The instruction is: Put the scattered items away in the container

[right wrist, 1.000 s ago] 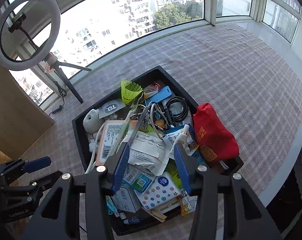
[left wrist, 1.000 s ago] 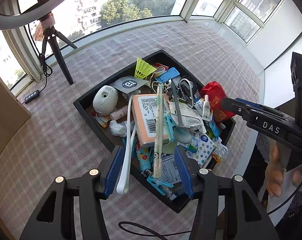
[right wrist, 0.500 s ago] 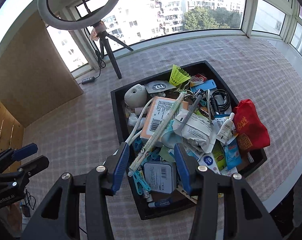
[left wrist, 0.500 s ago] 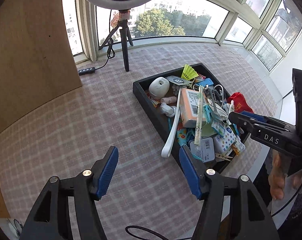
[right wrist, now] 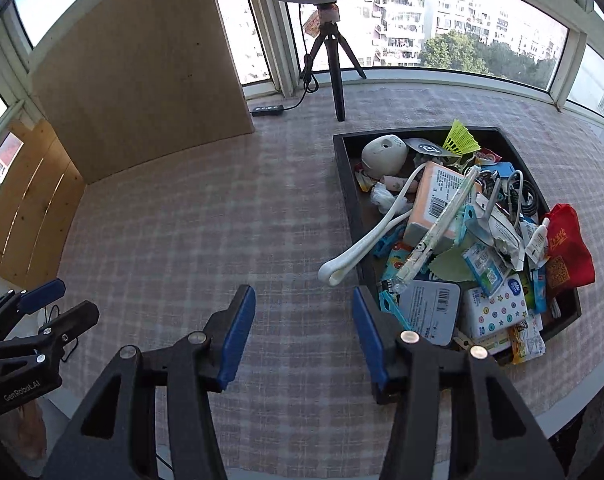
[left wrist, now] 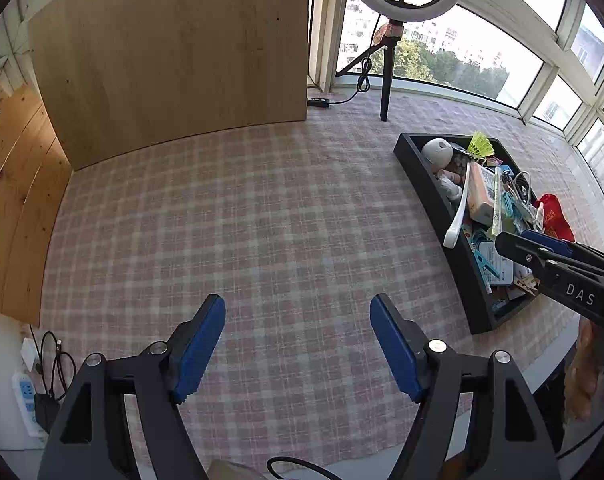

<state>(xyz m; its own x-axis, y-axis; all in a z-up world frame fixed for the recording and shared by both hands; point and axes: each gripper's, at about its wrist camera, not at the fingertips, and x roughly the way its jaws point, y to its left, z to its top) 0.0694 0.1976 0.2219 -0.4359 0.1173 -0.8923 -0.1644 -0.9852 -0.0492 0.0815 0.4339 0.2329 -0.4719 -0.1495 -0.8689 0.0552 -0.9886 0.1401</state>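
Here, one black tray (right wrist: 343, 168) heaped with small items is seen on the checked desk (right wrist: 190, 232), its long axis running away towards the windows. Both the left hand-held gripper (left wrist: 298, 340) and the right hand-held gripper (right wrist: 303, 332) are opening, with nothing between their jaws. A wall socket strip (left wrist: 24, 394) is shown only in the left view.

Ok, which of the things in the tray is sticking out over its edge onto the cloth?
The long white looped strap: its rounded end hangs past the black tray wall over the checked cloth. Everything else stays heaped inside.

Open checked cloth (left wrist: 262, 220), heaped tray (right wrist: 347, 184) right, wooden board (left wrist: 170, 52) behind
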